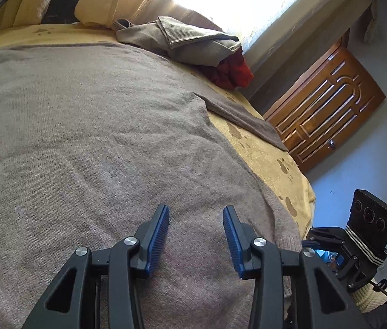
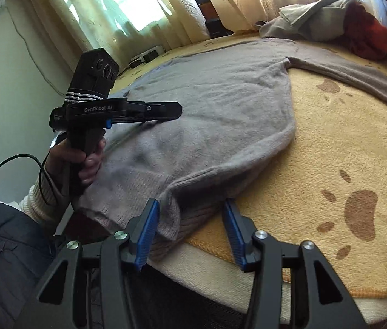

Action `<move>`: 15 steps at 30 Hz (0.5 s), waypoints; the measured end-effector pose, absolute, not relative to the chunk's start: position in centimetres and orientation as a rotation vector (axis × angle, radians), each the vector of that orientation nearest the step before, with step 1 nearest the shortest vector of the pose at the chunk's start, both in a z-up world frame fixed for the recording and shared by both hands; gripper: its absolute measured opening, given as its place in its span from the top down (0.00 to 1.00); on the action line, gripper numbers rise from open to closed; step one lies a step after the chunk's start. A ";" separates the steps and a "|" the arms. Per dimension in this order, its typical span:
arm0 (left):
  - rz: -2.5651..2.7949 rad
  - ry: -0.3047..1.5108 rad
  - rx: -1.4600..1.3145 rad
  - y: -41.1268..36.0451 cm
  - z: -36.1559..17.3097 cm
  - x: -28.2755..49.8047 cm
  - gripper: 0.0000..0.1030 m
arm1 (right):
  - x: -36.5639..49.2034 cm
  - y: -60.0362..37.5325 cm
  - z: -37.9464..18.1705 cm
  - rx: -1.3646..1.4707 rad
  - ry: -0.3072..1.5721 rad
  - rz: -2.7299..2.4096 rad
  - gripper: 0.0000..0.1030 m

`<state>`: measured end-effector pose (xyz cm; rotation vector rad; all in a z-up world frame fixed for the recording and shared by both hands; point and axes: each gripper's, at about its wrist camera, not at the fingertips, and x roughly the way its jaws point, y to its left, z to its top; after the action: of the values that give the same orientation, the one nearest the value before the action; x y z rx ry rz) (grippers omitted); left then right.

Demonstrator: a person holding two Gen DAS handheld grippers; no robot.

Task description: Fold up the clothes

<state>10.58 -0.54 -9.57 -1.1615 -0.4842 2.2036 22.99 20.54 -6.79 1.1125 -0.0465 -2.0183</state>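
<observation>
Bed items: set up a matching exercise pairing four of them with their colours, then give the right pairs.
Column one:
1. sweater
2. blanket
3. crumpled garment
4. pads of the right hand-held gripper

Column two:
A. red
B. blue
C. grey-brown
D. yellow with brown paw prints

Pairs: 1-C, 2-D, 3-A, 4-B
</observation>
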 end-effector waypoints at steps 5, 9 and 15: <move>2.205 -0.486 -1.161 -0.4 -9.6 10.6 0.58 | 22.8 20.6 -5.9 1.123 -0.091 -2.037 0.49; 2.200 -0.503 -1.159 -0.7 -9.7 10.6 0.58 | 23.0 19.5 -5.9 1.176 -0.011 -2.077 0.50; 2.195 -0.523 -1.157 -0.9 -9.7 10.7 0.58 | 23.7 18.4 -6.4 1.177 0.147 -2.125 0.87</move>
<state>10.66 -0.94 -9.73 -1.1574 -0.5225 2.1945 23.74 18.44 -6.44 1.1772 0.1467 -2.1246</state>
